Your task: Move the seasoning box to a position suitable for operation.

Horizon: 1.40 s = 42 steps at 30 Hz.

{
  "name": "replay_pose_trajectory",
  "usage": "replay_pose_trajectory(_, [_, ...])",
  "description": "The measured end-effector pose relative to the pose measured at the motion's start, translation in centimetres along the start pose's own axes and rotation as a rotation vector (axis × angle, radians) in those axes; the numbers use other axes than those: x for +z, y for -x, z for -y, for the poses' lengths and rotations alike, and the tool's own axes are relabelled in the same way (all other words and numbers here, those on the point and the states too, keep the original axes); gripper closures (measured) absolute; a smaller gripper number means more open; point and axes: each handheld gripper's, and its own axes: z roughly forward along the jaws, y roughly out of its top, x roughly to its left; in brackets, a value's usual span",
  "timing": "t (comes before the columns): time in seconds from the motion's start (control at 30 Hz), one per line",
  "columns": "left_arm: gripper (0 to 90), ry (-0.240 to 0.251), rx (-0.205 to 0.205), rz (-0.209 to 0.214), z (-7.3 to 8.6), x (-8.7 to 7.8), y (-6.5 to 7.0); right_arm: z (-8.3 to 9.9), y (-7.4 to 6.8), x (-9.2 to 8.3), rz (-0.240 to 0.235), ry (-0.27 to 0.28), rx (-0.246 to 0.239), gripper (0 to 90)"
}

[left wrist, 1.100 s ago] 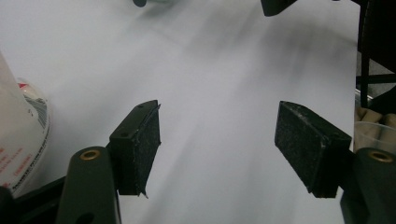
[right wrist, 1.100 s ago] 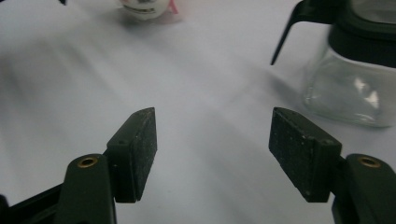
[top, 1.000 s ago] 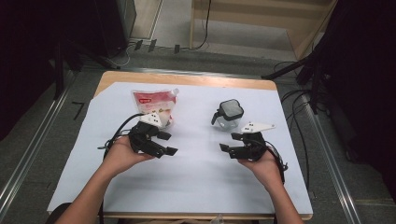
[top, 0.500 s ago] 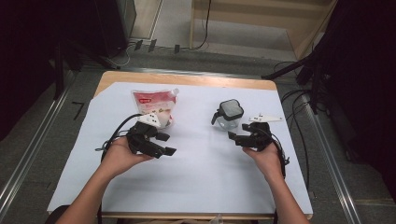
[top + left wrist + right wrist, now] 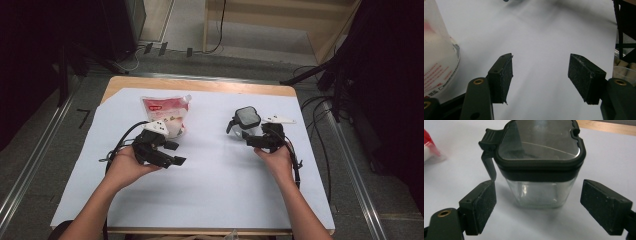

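A clear square jar (image 5: pixel 246 121) with a black clasp lid stands upright at the table's right middle. My right gripper (image 5: pixel 249 138) is right behind it. In the right gripper view the jar (image 5: pixel 539 170) stands just ahead of the open right gripper (image 5: pixel 544 207). The pads (image 5: pixel 482 205) flank its near lower corners without touching, and the jaws have just been opening. A red-and-white spouted pouch (image 5: pixel 167 114) lies at the left middle. My left gripper (image 5: pixel 176 153) hovers just in front of it, open and empty (image 5: pixel 544 75), with the pouch (image 5: pixel 436 55) at its left.
A white sheet (image 5: pixel 210 190) covers the wooden table (image 5: pixel 200 84). Black cables trail from both grippers. Dark stands and cables crowd the floor at the right. A clear container of tan pieces (image 5: pixel 624 68) shows at the right edge of the left gripper view.
My right hand has moved away from the person, up to the jar, and its jaws stand wider. The left hand has stayed put.
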Motion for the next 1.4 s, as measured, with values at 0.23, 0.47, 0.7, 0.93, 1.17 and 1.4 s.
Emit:
replay_pose_trajectory(0.23, [37.7,-0.011,0.0,-0.004,0.0,0.0,0.0,-0.2,-0.3,1.7,0.023,0.002,0.006,13.5])
replay_pose_trajectory(0.47, [37.8,-0.014,-0.002,-0.001,0.1,0.1,-0.1,-0.5,-0.5,3.0,0.052,0.026,0.004,13.4])
replay_pose_trajectory(0.7, [38.1,-0.014,-0.009,0.015,0.0,0.6,0.0,-0.5,-0.7,4.2,0.077,0.066,0.009,12.5])
replay_pose_trajectory(0.93, [38.3,-0.013,-0.012,0.02,0.0,0.9,0.0,-0.3,-0.8,4.9,0.094,0.1,0.013,13.9])
replay_pose_trajectory(1.17, [38.2,-0.014,-0.004,0.019,0.0,1.1,-0.1,-0.4,-0.8,4.6,0.101,0.097,-0.018,15.6])
replay_pose_trajectory(1.4, [36.9,0.004,-0.008,0.014,0.0,0.9,-0.3,-0.9,-1.1,3.8,0.08,0.102,0.016,15.6])
